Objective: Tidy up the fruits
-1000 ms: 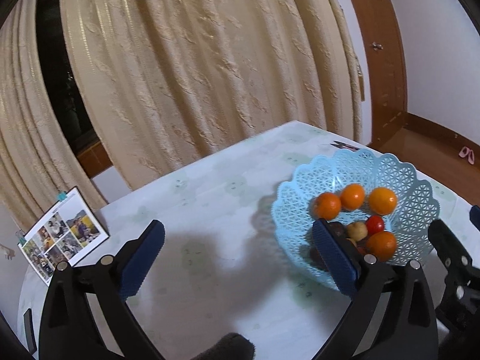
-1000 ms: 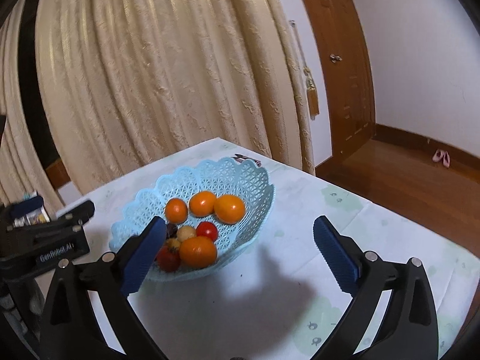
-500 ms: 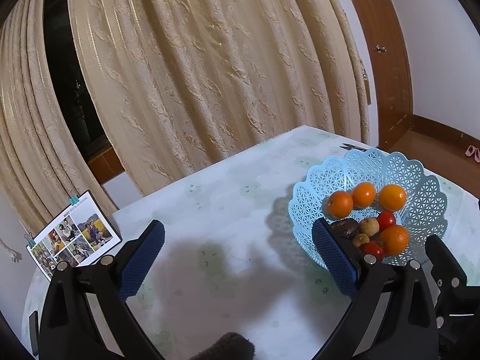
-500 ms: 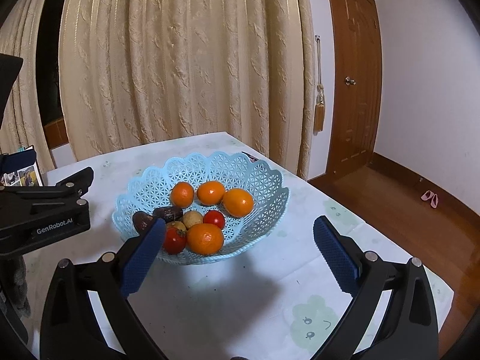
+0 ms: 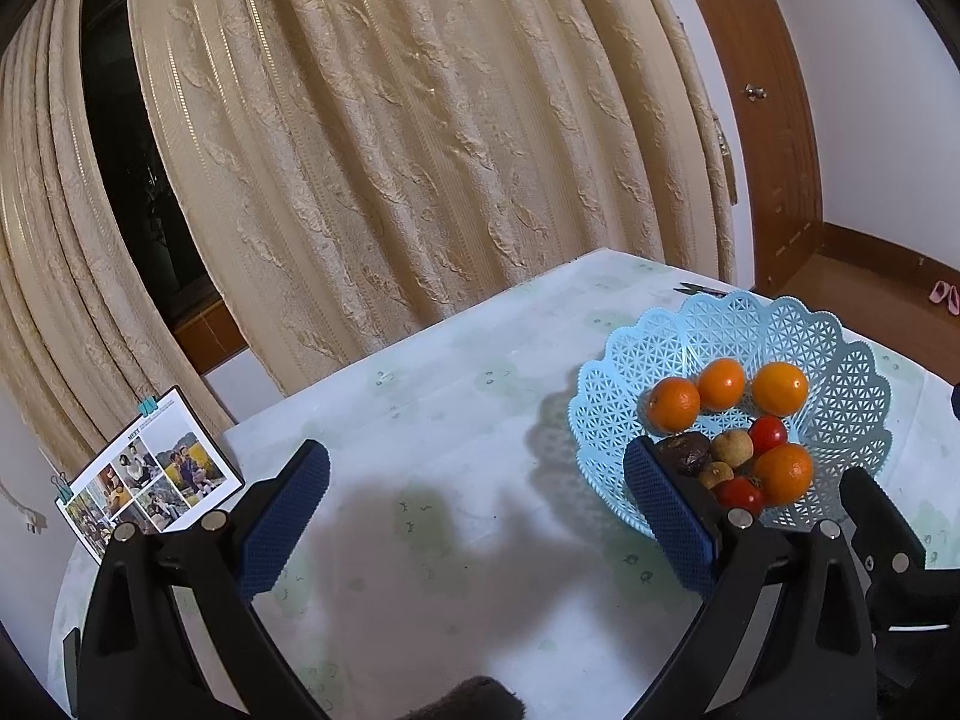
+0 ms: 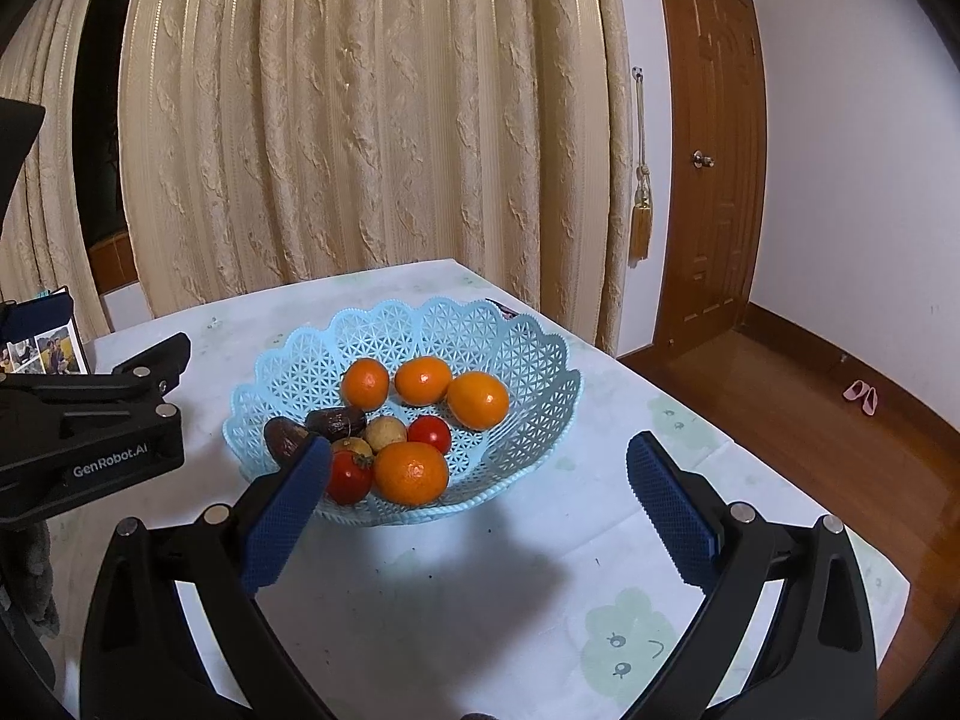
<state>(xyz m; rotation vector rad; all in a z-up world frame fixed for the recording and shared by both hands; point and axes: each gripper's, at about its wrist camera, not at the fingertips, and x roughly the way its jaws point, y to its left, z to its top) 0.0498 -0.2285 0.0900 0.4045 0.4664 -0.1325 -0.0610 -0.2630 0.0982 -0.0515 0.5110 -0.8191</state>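
Observation:
A light blue lattice basket (image 6: 528, 360) stands on the table and holds several oranges (image 6: 477, 399), two red tomatoes (image 6: 429, 433), dark brown fruits (image 6: 336, 420) and a small tan fruit (image 6: 385, 432). The basket also shows in the left wrist view (image 5: 840, 372), right of my left gripper (image 5: 477, 510). My left gripper is open and empty above bare tablecloth. My right gripper (image 6: 477, 498) is open and empty, just in front of the basket's near rim. The left gripper's body (image 6: 90, 432) shows at the left in the right wrist view.
The table (image 5: 432, 396) has a pale cloth with green cloud prints. A photo card (image 5: 150, 474) stands at its far left edge. Beige curtains (image 6: 360, 120) hang behind the table. A wooden door (image 6: 714, 180) and wood floor lie to the right. A small dark object (image 5: 699, 288) lies behind the basket.
Both grippers have pulled back and risen from the basket, so it looks farther and smaller. The right wrist view has levelled out. Both grippers stay open and empty.

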